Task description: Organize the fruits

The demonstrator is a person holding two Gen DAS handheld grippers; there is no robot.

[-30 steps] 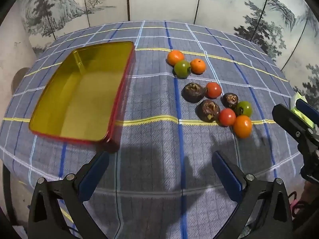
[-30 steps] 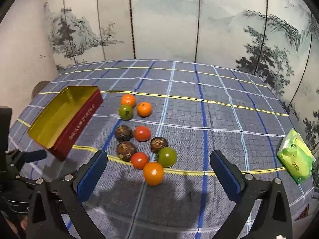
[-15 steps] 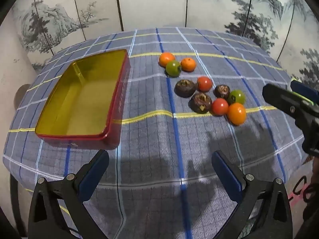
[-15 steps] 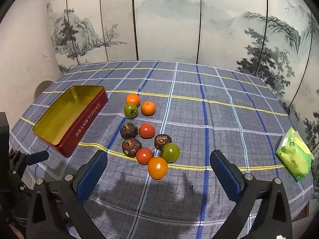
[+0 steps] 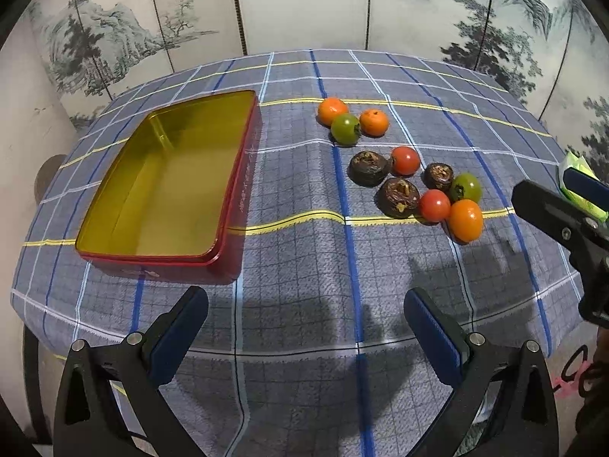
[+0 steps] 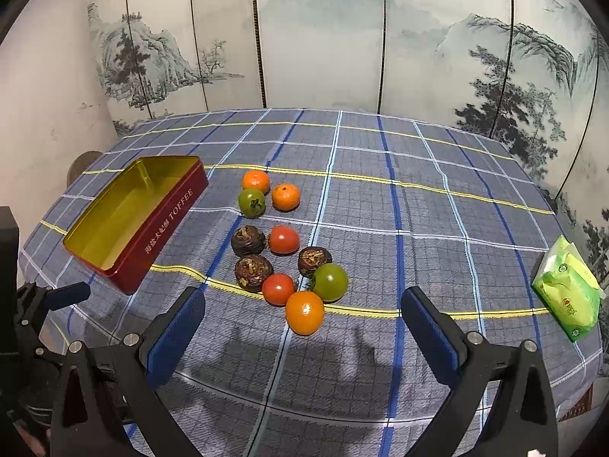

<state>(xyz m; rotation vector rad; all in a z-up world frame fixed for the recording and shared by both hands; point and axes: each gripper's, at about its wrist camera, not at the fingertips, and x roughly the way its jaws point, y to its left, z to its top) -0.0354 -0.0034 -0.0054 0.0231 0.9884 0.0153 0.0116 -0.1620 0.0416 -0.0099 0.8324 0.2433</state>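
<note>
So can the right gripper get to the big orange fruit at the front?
Probably yes. The right gripper is open and empty, and the orange fruit sits nearest it at the front of the pile, with only bare tablecloth between. A red tomato touches it, so it may get nudged.

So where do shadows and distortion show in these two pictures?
Left wrist view: claw shadows darken the near tablecloth; straight plaid lines bow. Right wrist view: shadows fall below the nearest orange fruit; screen panels curve at the edges.
</note>
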